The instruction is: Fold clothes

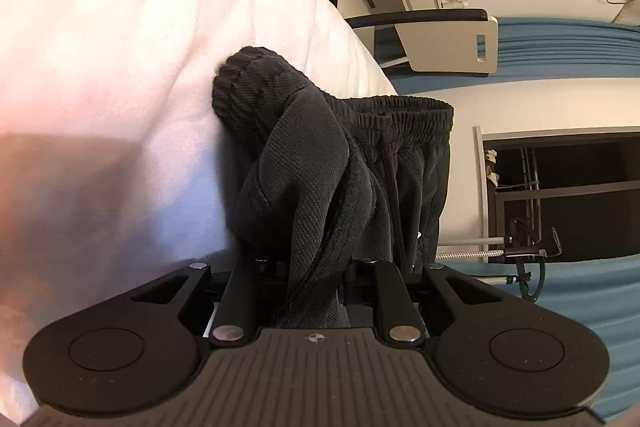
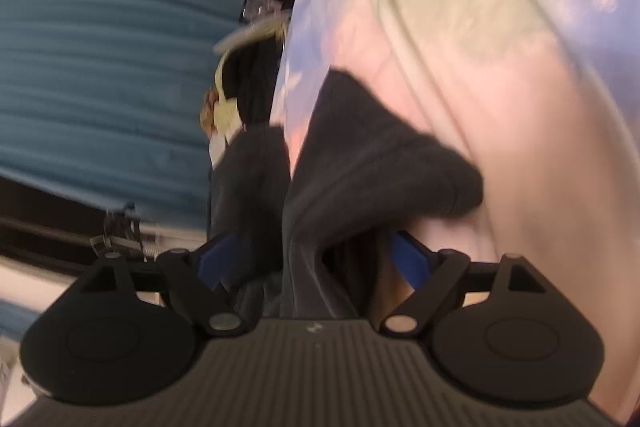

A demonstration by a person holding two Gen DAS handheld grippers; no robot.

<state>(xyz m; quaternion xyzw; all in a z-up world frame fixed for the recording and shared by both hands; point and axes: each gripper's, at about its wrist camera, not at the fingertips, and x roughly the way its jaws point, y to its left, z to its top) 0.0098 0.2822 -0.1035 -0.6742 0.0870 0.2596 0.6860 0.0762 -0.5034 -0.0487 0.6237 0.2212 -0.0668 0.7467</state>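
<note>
Nearest the lens in the left wrist view, your left gripper (image 1: 306, 267) has its jaws drawn almost together on a bunched fold of the black ribbed-knit shorts with the elastic drawstring waistband (image 1: 320, 163). The garment hangs from that grip against the white quilted bedding (image 1: 140, 67), its waistband sagging open to the right, off the bed's edge.

In the right wrist view, which is blurred, your right gripper (image 2: 316, 259) has its jaws spread wide; the blue pads stand clear on either side of the dark cloth, which passes between them without being pressed. That side holds nothing.

Judged risks:
- The whole weight rests on one narrow pinch. A slip there would drop the shorts in a heap, probably partly off the bed.
- The pinch takes in several layers and possibly the drawstring; pulling now may lock in a twisted fold.
- If you close the right jaws while the hand is moving, they may catch the bedding along with the shorts, or the wrong layer.
</note>
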